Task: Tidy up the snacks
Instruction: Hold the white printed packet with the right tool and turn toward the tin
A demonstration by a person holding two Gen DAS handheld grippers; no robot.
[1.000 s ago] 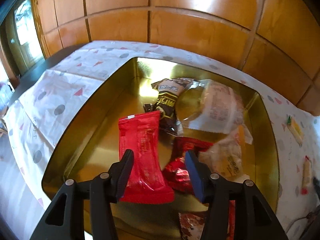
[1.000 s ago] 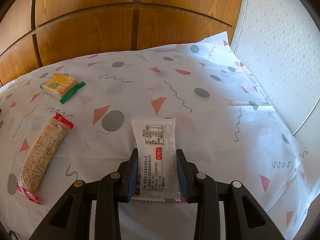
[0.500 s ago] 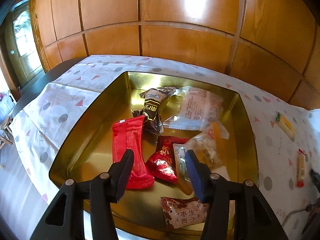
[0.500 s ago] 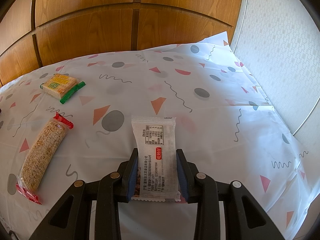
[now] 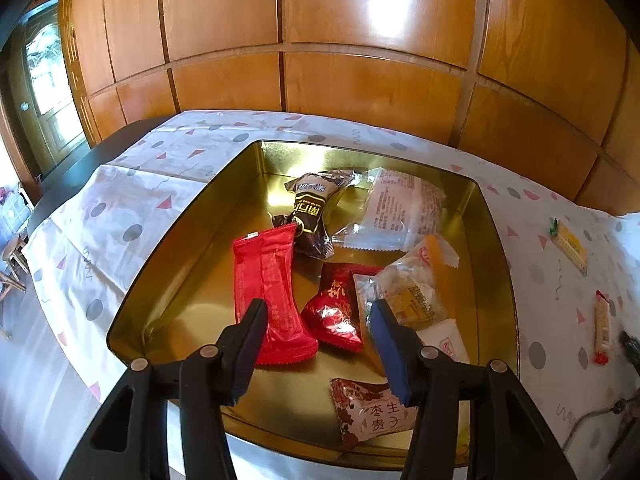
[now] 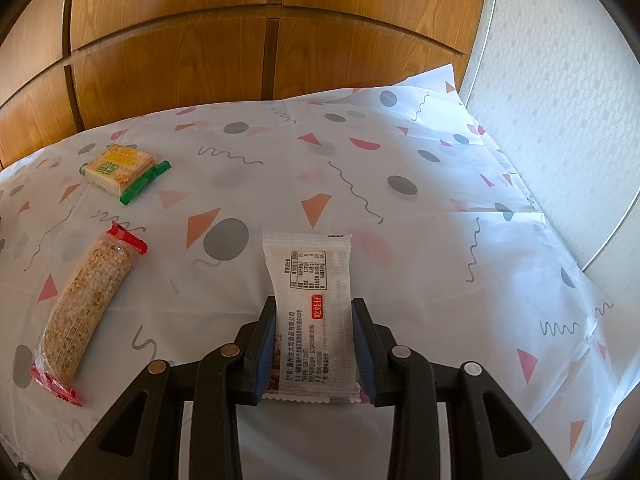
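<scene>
Right gripper: black two-finger gripper (image 6: 314, 344) with blue pads, narrowed onto a white printed snack packet (image 6: 310, 312); both pads press its long edges.
White packet: lower half clamped between the jaws, upper half sticking out ahead above the white patterned tablecloth (image 6: 400, 240); whether its far end touches the cloth cannot be told.
Left gripper: matching black gripper (image 5: 318, 344), jaws partly apart with nothing between the pads, hanging above the gold metal tin (image 5: 192, 248).
Tin contents: long red foil packet (image 5: 268, 288), small red wrapped sweet (image 5: 334, 312), dark brown packet (image 5: 310, 212), clear bag with a round cake (image 5: 400, 212), clear bag with yellow print (image 5: 412, 292), red-and-white packet (image 5: 372, 412).
Loose on the cloth: grain bar with red ends (image 6: 86, 304) and yellow biscuit pack with a green end (image 6: 120, 170), well apart from the right gripper.
Hard to make out: the tin's near rim is hidden behind the left gripper; a white packet under the right-hand finger is mostly covered; print is too small to read.
</scene>
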